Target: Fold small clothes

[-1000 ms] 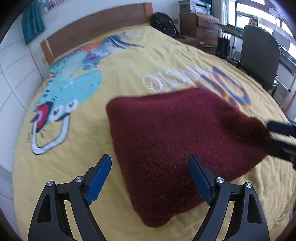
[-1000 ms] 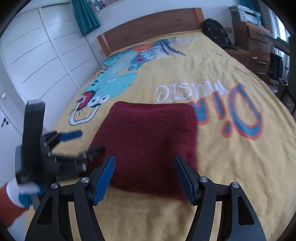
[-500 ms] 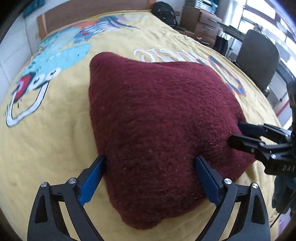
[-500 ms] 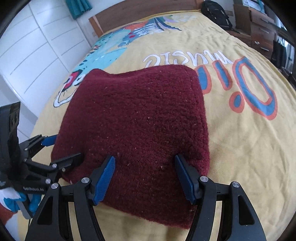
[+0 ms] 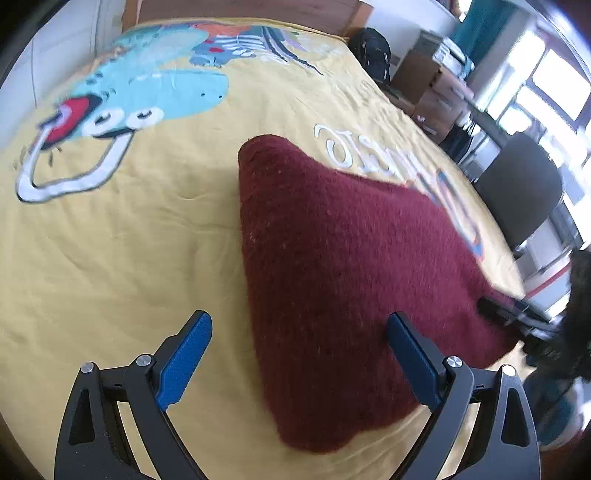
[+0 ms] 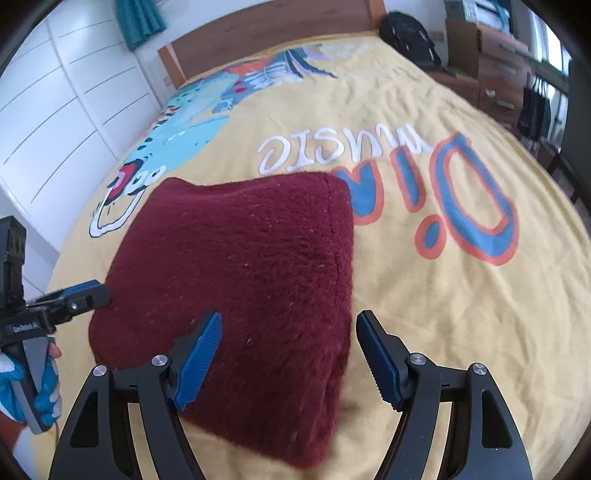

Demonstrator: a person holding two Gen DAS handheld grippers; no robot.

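A dark red fuzzy garment [image 5: 332,266] lies folded into a thick pad on the yellow bedspread [image 5: 110,240]. My left gripper [image 5: 297,325] stands open and wide; the garment's near left edge runs between its fingers, with no pad pressing on it. In the right wrist view the same garment [image 6: 240,277] fills the middle. My right gripper [image 6: 290,321] hovers over its near right corner with the jaws opening, and the blue pads do not grip the cloth. The left gripper [image 6: 99,293] shows at the garment's left edge, the right gripper [image 5: 491,308] blurred at the far right.
The printed bedspread [image 6: 443,314] stretches to a wooden headboard [image 6: 258,33]. A black backpack [image 6: 406,33] and wooden drawers [image 6: 498,66] stand beyond the bed's right side, with a dark office chair [image 5: 517,195] nearer. White wardrobe doors [image 6: 55,129] line the left. A gloved hand [image 6: 40,387] holds the left gripper.
The left gripper has slid leftward and rolled, so the garment's left edge now lies between its fingers. The right gripper has sunk toward the near right corner and its jaws have widened.
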